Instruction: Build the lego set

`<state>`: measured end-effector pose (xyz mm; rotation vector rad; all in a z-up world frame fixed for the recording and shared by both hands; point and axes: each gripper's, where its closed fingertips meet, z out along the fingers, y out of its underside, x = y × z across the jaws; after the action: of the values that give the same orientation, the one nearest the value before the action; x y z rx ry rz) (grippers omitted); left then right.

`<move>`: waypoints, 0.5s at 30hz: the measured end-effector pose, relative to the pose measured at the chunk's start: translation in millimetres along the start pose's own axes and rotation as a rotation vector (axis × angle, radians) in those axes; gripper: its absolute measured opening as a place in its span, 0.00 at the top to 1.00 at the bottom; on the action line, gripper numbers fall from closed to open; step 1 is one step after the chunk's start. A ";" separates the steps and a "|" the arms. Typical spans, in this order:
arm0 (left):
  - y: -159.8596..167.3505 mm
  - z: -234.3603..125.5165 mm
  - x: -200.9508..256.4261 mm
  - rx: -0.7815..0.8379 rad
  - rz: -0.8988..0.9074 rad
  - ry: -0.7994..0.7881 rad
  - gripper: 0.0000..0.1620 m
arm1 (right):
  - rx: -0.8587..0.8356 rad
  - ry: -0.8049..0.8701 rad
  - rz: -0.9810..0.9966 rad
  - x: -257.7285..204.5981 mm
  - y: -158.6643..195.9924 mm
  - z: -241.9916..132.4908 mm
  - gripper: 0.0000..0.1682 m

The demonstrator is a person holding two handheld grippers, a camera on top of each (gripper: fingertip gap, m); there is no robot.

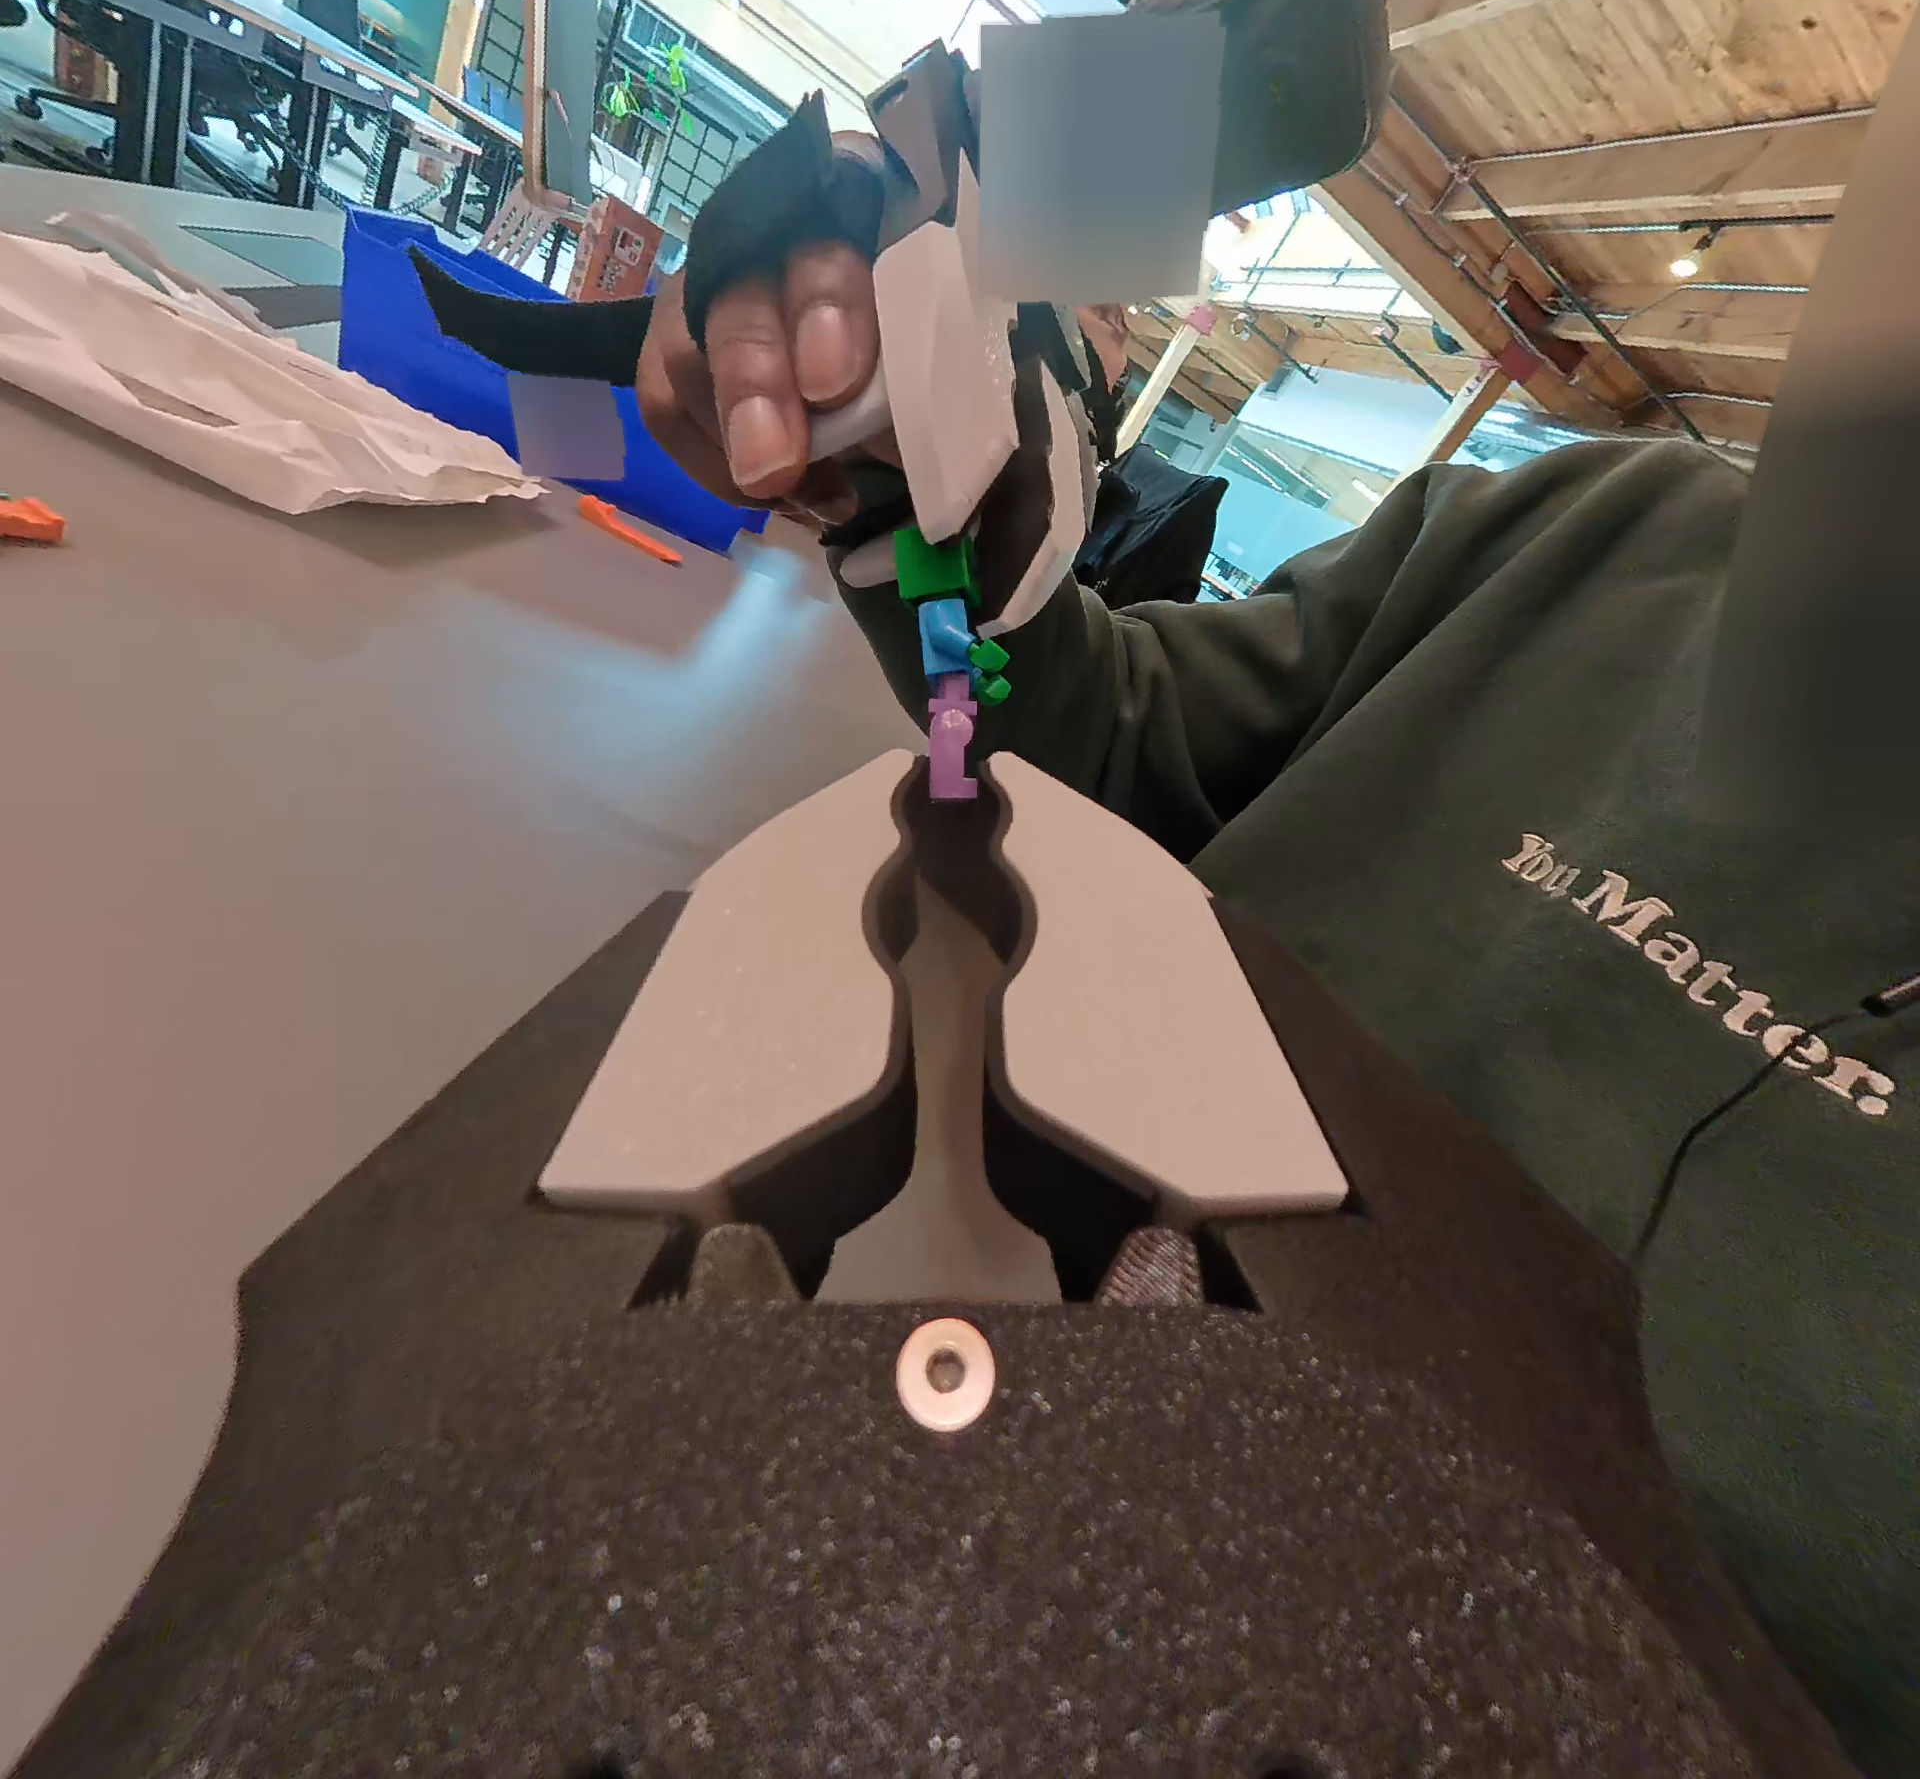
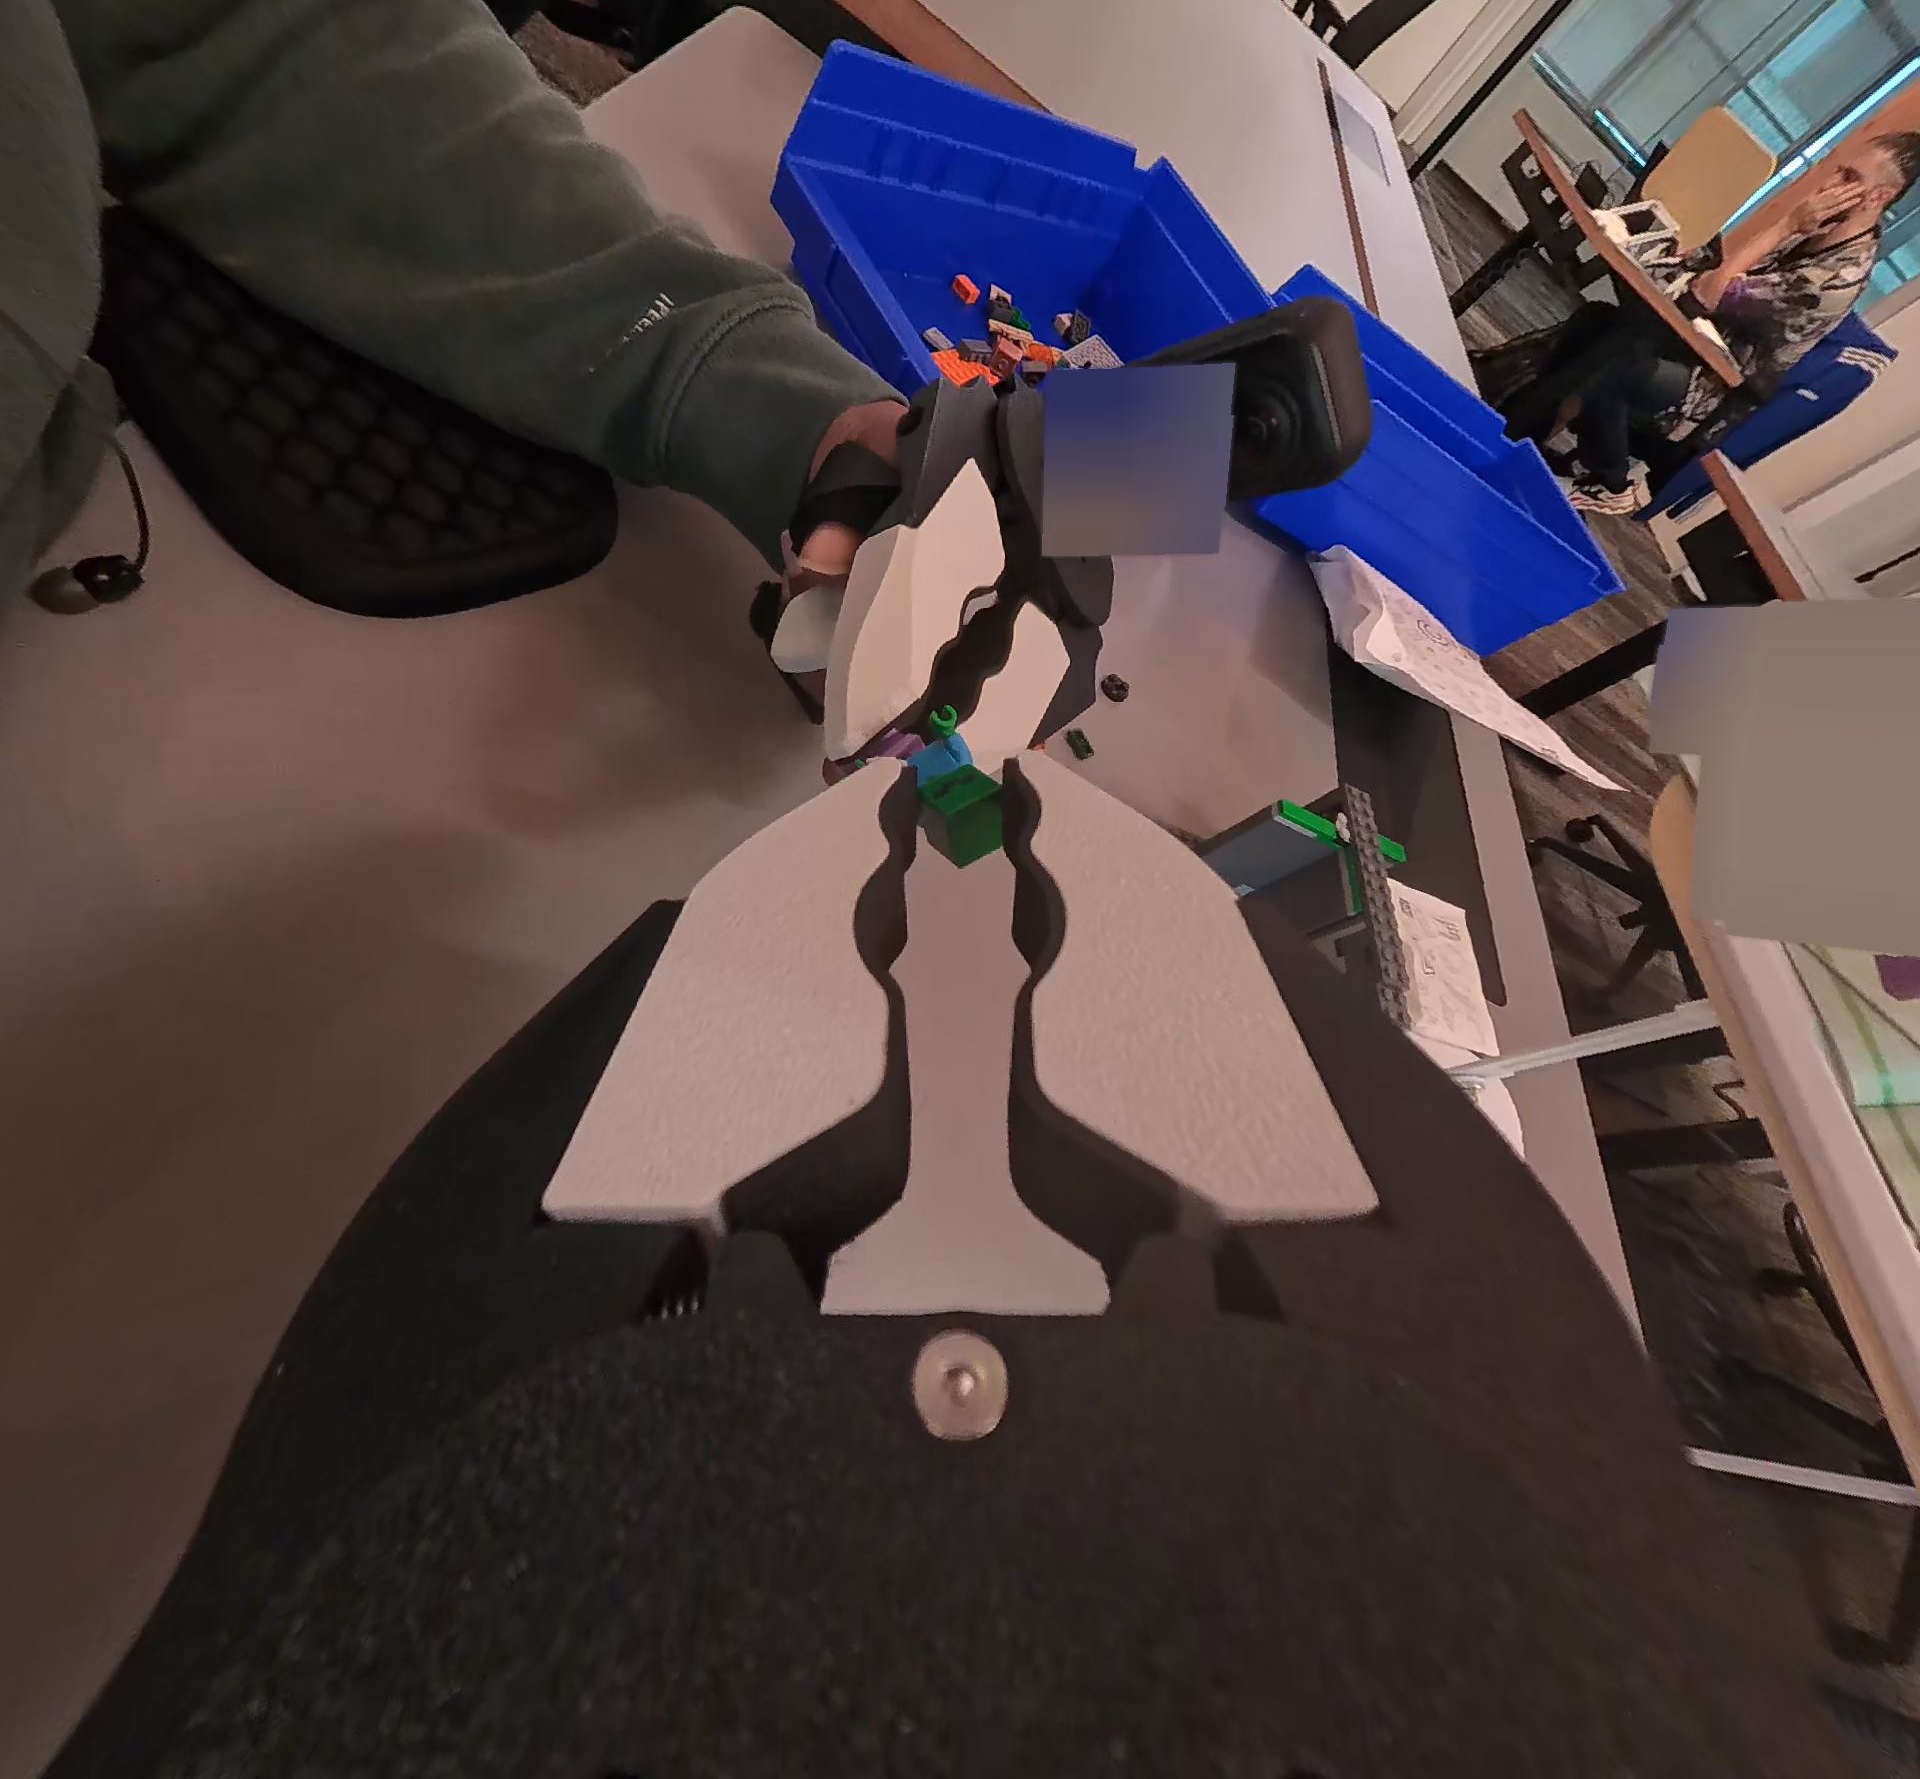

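A small lego figure hangs in the air between my two grippers. It has a green head (image 1: pixel 935 571), a blue torso (image 1: pixel 943 643) with green hands, and purple legs (image 1: pixel 951 758). My left gripper (image 1: pixel 951 773) is shut on the purple legs. My right gripper (image 1: pixel 961 586) comes in from above and is shut on the green head. In the right wrist view, my right gripper (image 2: pixel 958 784) pinches the green head (image 2: pixel 961 820). My left gripper (image 2: pixel 940 742) faces it beyond the blue torso (image 2: pixel 940 761). The legs are mostly hidden there.
Two blue bins (image 2: pixel 987 202) (image 2: pixel 1455 482) stand on the grey table (image 2: pixel 312 794); the nearer one holds several loose pieces (image 2: pixel 1018 347). A partly built model (image 2: pixel 1309 856) and instruction sheets (image 2: pixel 1444 669) lie to the right. White paper (image 1: pixel 208 379) and orange pieces (image 1: pixel 623 524) lie at the left. Both grippers' tips are close together, under 4 cm apart. The partly built model (image 2: pixel 1309 856) is about 25 cm from both grippers' fingertips.
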<state>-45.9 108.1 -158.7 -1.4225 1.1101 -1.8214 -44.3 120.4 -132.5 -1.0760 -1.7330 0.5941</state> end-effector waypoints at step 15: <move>10.3 5.7 15.2 -0.074 0.051 0.070 0.96 | -0.006 -0.088 -0.034 -17.9 -8.4 -0.3 0.91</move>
<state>-45.1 88.9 -159.7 -1.3680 1.2491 -1.8243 -45.0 100.7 -134.3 -1.0365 -1.8263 0.6237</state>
